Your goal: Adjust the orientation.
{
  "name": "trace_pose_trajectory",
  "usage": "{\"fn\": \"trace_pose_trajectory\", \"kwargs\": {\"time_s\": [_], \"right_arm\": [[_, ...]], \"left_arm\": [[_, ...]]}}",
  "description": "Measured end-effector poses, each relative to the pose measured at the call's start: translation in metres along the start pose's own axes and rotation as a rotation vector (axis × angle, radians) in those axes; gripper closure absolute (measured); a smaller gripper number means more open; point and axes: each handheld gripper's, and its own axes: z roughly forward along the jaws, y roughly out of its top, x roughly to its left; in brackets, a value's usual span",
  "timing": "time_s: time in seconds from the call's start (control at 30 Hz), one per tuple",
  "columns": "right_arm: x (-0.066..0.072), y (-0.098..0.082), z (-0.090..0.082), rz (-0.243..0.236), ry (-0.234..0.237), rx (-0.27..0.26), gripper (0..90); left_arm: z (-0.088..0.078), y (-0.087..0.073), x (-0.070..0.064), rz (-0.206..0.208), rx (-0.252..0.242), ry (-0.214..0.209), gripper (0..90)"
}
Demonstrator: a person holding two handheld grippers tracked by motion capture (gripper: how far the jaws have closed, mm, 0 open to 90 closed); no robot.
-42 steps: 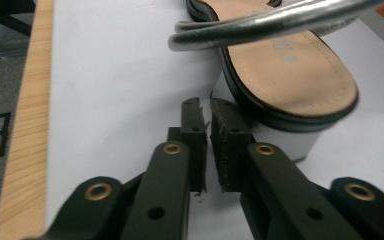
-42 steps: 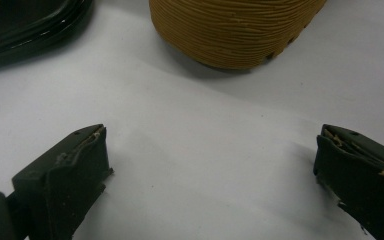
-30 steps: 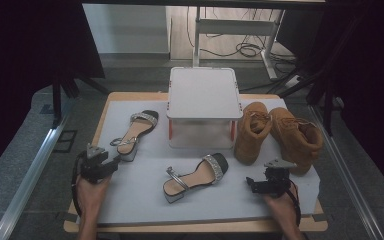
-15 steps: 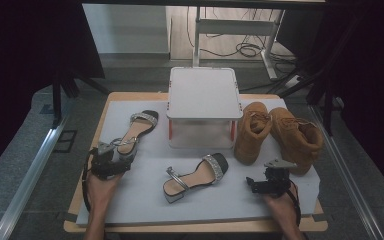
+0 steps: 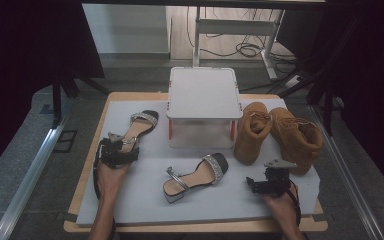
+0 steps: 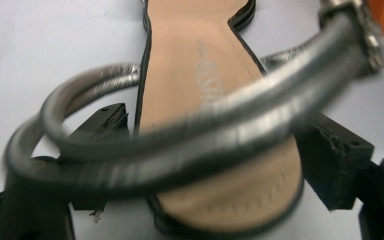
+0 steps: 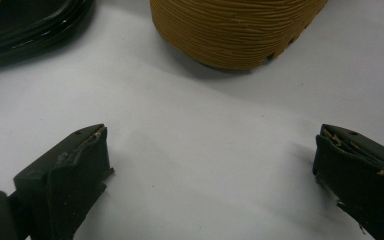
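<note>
Nearest me, my right gripper [image 5: 266,181] sat low on the grey mat [image 5: 230,200] at the right front corner, its jaws spread wide with nothing but bare mat between them; in the right gripper view the ribbed sole edge of a tan boot [image 7: 237,30] lay just ahead, and a dark sandal toe [image 7: 30,25] showed off to the upper left. Level with it, near the middle of the mat, lay one silver-strapped heeled sandal [image 5: 195,177] on its side, apart from both grippers.

A little farther in on the left, my left gripper [image 5: 117,152] had reached the heel end of the other sandal [image 5: 135,131]. Its jaws had just been opening and stood wide, one on each side of the heel end of the insole [image 6: 220,125], with the silver ankle strap [image 6: 190,135] looping across in front of the camera. I could not see the pads pressing on the shoe, so I took it as not gripped.

Beyond that stood the white box [image 5: 203,107] at the mat's middle, and to its right the pair of tan boots [image 5: 280,132], touching each other.
</note>
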Motion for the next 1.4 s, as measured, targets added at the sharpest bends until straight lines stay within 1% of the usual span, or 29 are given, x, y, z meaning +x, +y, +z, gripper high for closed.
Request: {"fn": "trace_pose_trajectory", "kwargs": {"time_s": [0.23, 0.37, 0.57, 0.63, 0.7, 0.73, 0.77, 0.8, 0.97, 1.13, 1.2, 1.4], "right_arm": [[0.0, 0.0, 0.0, 0.0, 0.0, 0.0, 1.5], [0.0, 0.0, 0.0, 0.0, 0.0, 0.0, 1.5], [0.0, 0.0, 0.0, 0.0, 0.0, 0.0, 1.5], [0.0, 0.0, 0.0, 0.0, 0.0, 0.0, 1.5], [0.0, 0.0, 0.0, 0.0, 0.0, 0.0, 1.5], [0.0, 0.0, 0.0, 0.0, 0.001, 0.0, 1.5], [0.0, 0.0, 0.0, 0.0, 0.0, 0.0, 1.5], [0.0, 0.0, 0.0, 0.0, 0.0, 0.0, 1.5], [0.0, 0.0, 0.0, 0.0, 0.001, 0.0, 1.5], [0.0, 0.0, 0.0, 0.0, 0.001, 0.0, 1.5], [0.0, 0.0, 0.0, 0.0, 0.001, 0.0, 1.5], [0.0, 0.0, 0.0, 0.0, 0.001, 0.0, 1.6]], "left_arm": [[0.009, 0.009, -0.002, 0.003, 0.03, 0.021, 22.4], [0.014, 0.013, -0.001, -0.004, 0.046, 0.032, 24.0], [0.018, 0.017, 0.0, -0.02, 0.066, 0.036, 26.6], [0.019, 0.019, 0.001, -0.032, 0.075, 0.03, 28.3], [0.019, 0.019, 0.001, -0.034, 0.077, 0.029, 28.7], [0.019, 0.019, 0.001, -0.036, 0.081, 0.023, 30.4], [0.019, 0.019, 0.001, -0.04, 0.081, 0.012, 35.8], [0.019, 0.02, 0.002, -0.041, 0.085, 0.009, 37.7], [0.018, 0.019, 0.002, -0.043, 0.076, 0.006, 38.5], [0.017, 0.018, 0.0, -0.026, 0.065, 0.008, 38.7], [0.015, 0.015, -0.001, -0.023, 0.06, -0.005, 38.8], [0.008, 0.011, -0.001, -0.017, 0.057, -0.027, 38.9]]}}
